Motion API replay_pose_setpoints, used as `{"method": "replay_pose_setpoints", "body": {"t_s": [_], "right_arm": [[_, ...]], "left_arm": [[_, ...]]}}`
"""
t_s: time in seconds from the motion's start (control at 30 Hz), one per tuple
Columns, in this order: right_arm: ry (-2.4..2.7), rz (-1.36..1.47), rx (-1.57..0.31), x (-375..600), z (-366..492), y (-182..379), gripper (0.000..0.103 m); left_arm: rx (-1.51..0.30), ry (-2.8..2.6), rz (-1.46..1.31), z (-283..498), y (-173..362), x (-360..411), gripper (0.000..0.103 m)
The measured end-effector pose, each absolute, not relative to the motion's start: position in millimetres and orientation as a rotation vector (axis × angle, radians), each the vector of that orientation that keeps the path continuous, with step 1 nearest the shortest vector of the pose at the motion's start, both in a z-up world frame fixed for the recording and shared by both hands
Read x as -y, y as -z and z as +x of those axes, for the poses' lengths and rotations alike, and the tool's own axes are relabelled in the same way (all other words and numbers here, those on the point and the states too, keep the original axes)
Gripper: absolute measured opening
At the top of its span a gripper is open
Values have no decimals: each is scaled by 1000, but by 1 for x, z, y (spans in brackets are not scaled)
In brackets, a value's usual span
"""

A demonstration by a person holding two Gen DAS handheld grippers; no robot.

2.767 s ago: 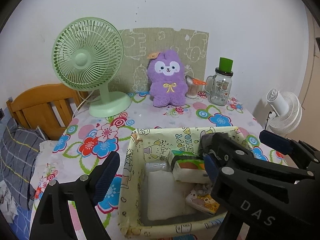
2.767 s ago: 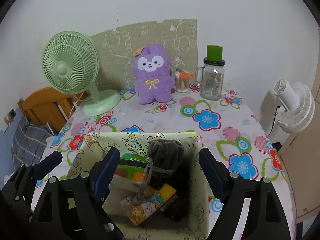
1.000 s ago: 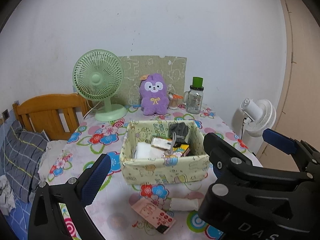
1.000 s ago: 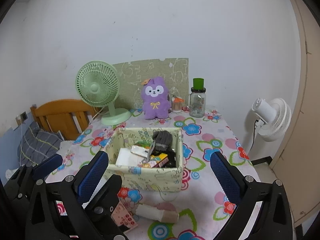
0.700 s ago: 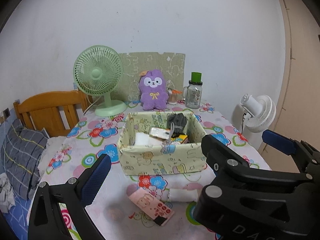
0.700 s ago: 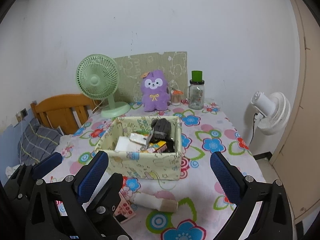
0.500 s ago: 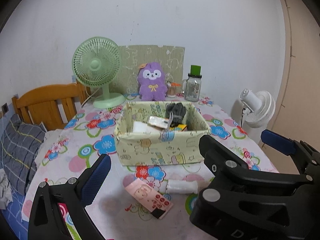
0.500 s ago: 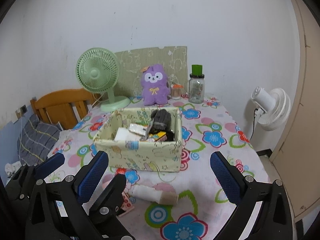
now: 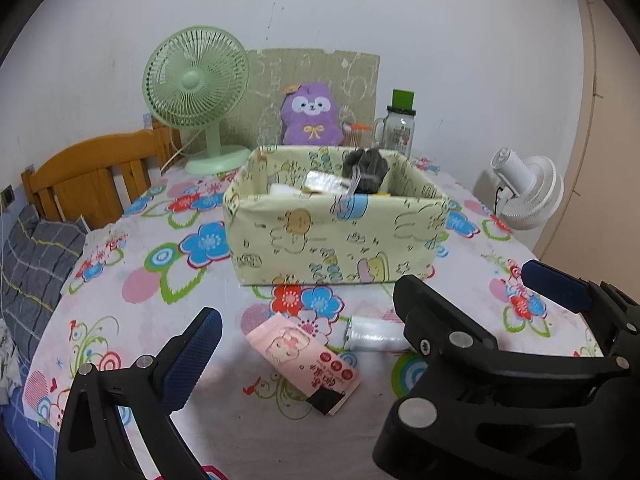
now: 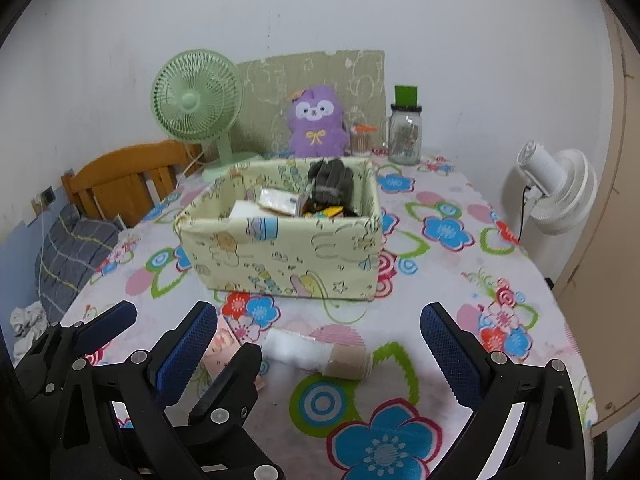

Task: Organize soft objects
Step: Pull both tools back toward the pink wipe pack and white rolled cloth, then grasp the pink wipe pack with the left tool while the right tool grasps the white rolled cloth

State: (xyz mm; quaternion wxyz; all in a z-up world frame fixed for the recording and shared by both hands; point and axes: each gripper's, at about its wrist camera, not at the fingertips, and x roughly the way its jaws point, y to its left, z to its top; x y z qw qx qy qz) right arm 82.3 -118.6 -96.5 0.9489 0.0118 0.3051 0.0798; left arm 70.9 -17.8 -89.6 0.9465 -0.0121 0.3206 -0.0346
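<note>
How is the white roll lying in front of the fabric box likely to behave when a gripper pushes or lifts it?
The white roll lies on its side on the tablecloth, so a sideways push would probably roll it. Its wrapping looks glossy and crinkled, perhaps slippery. It seems small and light; the right gripper, jaws wide, should span it.

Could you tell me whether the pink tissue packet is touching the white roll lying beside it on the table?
Apart. The left wrist view shows a strip of tablecloth between the pink tissue packet and the white roll.
</note>
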Motion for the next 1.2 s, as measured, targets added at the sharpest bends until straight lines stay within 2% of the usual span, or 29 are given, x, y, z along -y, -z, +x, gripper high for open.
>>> {"method": "replay_pose_setpoints", "body": {"t_s": [1.03, 1.2], "right_arm": [[-170, 12, -867, 108, 135, 170, 102], [-160, 1, -877, 106, 140, 173, 89]], "left_arm": [[-873, 45, -12, 106, 153, 14, 102], [-884, 41, -6, 110, 156, 14, 102]]}}
